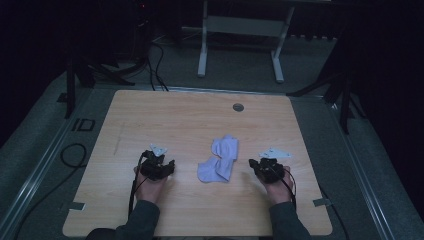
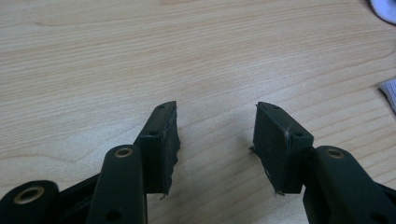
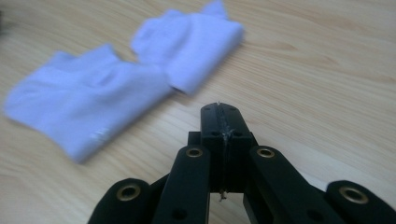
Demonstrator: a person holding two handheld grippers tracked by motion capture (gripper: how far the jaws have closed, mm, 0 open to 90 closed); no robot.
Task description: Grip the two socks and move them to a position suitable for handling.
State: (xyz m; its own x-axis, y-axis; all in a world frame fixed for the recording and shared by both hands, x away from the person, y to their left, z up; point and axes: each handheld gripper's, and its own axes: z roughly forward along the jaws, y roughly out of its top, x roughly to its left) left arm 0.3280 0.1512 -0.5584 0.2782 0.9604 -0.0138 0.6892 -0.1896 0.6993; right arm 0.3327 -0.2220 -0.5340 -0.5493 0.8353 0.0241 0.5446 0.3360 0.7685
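Observation:
A pale lilac sock pair (image 1: 218,160) lies crumpled in the middle of the wooden table (image 1: 200,120), one piece overlapping the other. In the right gripper view the socks (image 3: 112,79) spread out ahead and to the left of my right gripper (image 3: 220,108), whose jaws are pressed together with nothing between them. My left gripper (image 2: 215,109) stands open over bare wood, with edges of the socks (image 2: 388,93) at the far right of its view. From above, the left gripper (image 1: 159,162) sits left of the socks and the right gripper (image 1: 264,162) sits right of them.
A small grey round cap (image 1: 238,107) is set into the table near its far edge. Beyond the table stands a white metal frame (image 1: 240,45) on grey carpet. A black cable (image 1: 75,155) loops on the floor at the left.

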